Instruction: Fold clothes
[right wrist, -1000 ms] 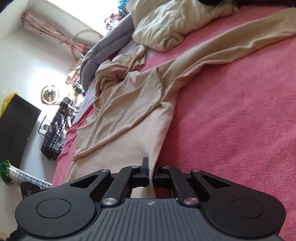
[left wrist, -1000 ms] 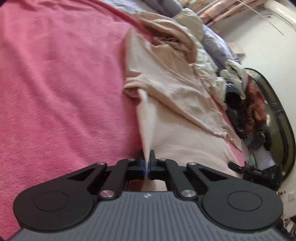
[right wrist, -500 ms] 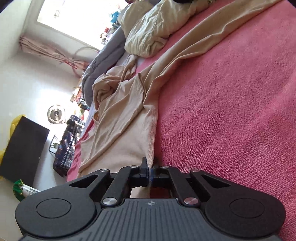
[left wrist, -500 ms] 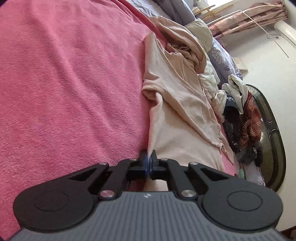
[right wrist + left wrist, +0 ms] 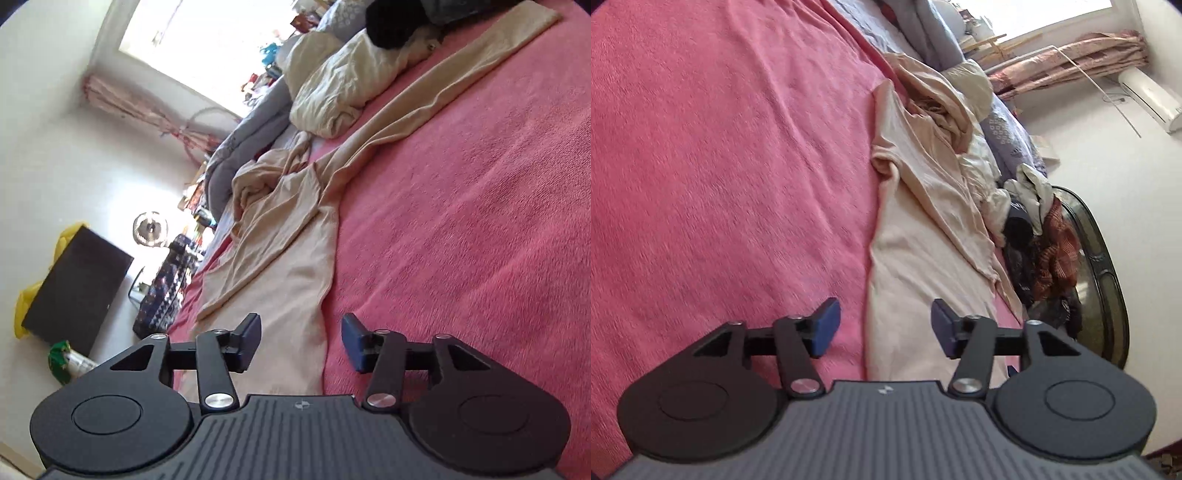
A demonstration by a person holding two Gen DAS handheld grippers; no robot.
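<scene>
- Garment first: we see a beige long-sleeved top (image 5: 908, 258) lying on the pink bedspread (image 5: 720, 166), hem end near us, neck end bunched up at the far end.
- Left gripper (image 5: 882, 325): jaws opening, blue pads well apart. Near edge of the top lies on the bed in the gap betw. them, but neither pad presses on it, so nothing's held.
- Right gripper (image 5: 299, 339): jaws also opening, pads apart. Hem of the top (image 5: 291, 295) sits betw. them, closer to the left pad; not clamped as far as we can tell.
- In right wrist view, one sleeve (image 5: 436, 96) runs out flat to the far right across the bedspread (image 5: 480, 221).
- A cream pillow (image 5: 340, 88) lies at the far end, just beside that sleeve.
- More crumpled fabric piled far right in left wrist view; can't tell which items.
- Both views slightly blurred.
</scene>
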